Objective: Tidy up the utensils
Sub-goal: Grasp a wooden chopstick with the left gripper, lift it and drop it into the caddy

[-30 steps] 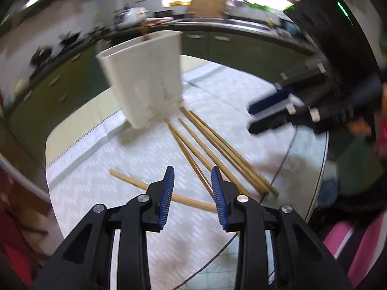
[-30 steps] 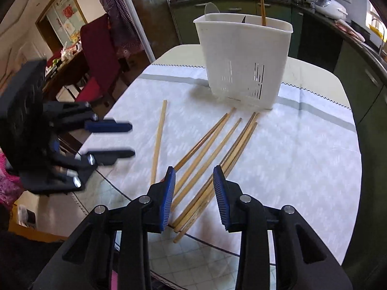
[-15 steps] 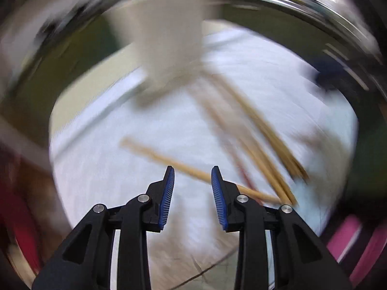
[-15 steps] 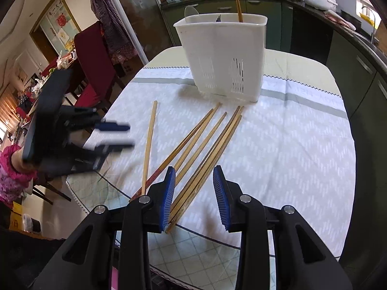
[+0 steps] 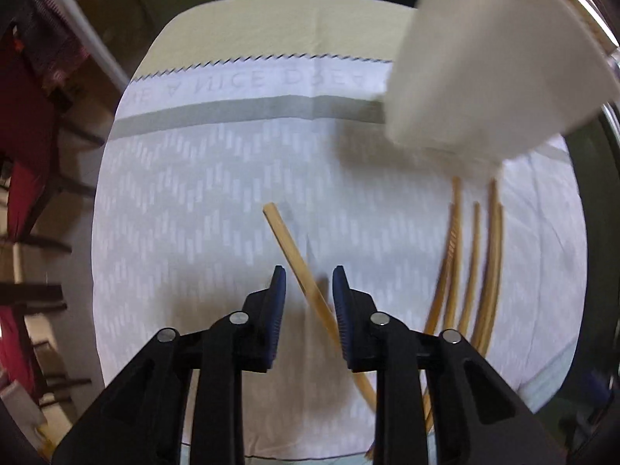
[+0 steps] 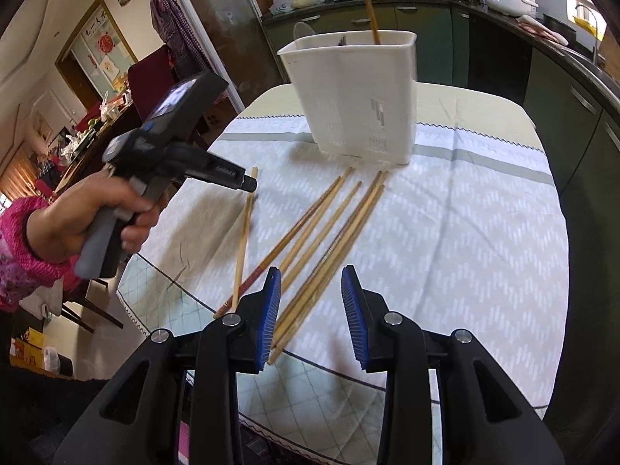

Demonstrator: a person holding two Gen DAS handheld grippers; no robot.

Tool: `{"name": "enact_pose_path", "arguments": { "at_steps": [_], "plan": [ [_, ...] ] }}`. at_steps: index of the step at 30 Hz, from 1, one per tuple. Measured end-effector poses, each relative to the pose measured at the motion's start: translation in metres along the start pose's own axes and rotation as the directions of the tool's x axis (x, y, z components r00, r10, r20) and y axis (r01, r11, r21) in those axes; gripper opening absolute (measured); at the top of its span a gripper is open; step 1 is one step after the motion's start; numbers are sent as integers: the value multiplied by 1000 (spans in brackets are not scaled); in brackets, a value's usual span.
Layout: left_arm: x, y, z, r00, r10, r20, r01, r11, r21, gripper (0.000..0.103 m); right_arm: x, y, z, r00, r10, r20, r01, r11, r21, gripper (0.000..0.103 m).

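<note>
1. Left tongs [image 5: 308, 290] point steeply down over the lone chopstick [image 5: 298, 263]. It runs through the gap between the blue pads, which are closing but not yet pressing on it.
2. Its long axis slants across the gap: far end points up-left, away from the bin [image 5: 488, 58]; near end passes under the right pad.
3. I judge the left hand [image 6: 93, 217] nearer; the grip turns on squaring the pads to that slant.
4. Right tongs [image 6: 312, 310] stand apart, empty, hovering over the near ends of the bundle [image 6: 329, 232].
5. The bundle lies on the desk [image 6: 484, 232], fanned, far ends pointing at the bin, one chopstick standing inside it.
</note>
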State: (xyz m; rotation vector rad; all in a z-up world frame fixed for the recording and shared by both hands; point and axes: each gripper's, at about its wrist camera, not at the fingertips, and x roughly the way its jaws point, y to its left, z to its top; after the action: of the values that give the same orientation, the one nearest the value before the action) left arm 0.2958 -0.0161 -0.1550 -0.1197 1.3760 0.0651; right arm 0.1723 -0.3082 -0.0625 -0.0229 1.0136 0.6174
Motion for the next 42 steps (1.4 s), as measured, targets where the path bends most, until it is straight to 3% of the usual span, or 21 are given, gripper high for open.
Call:
{"name": "enact_pose_path", "arguments": {
  "at_steps": [4,10,13,18,21,25,30,35,38,40,42],
  "plan": [
    [17,4,8,998,0,-64,-5,998,-69,22,-11,-13,-6,1000,-1,18,0,1000,23,33],
    [23,-6,16,999,-23,-46,20,998,-63,7,-18,-24,-7,999,2,39,-4,999,50,33],
    [12,-12,24,999,-31,-13,31,998,-48,7,-21,-23,-9,999,4,42,-6,999,48,33],
    [-52,-25,24,988,-82,129,83,997,0,7,-29,-23,-9,998,2,60,-5,999,50,33],
    [-105,-32,15,962,-133,237,126,991,44,7,-31,-21,-7,998,5,67,-8,999,47,33],
    [-182,-39,8,903,-204,379,173,978,114,7,-29,-16,-6,998,6,65,-9,999,39,33],
    [-253,-54,8,831,-258,493,197,965,174,7,-29,-11,-7,998,11,60,-12,999,29,33],
    [-290,-67,14,795,-266,545,188,962,195,7,-33,-18,-10,998,3,66,-6,999,42,33],
    [-308,-74,22,758,-256,600,172,966,195,7,-36,-23,-12,997,3,71,-7,999,51,33],
    [-322,-78,28,721,-265,641,175,964,201,7,-36,-27,-14,997,5,72,-9,998,57,33],
    [-328,-82,34,695,-248,675,155,968,196,7,-36,-30,-15,998,5,70,-9,998,62,33]
  ]
}}
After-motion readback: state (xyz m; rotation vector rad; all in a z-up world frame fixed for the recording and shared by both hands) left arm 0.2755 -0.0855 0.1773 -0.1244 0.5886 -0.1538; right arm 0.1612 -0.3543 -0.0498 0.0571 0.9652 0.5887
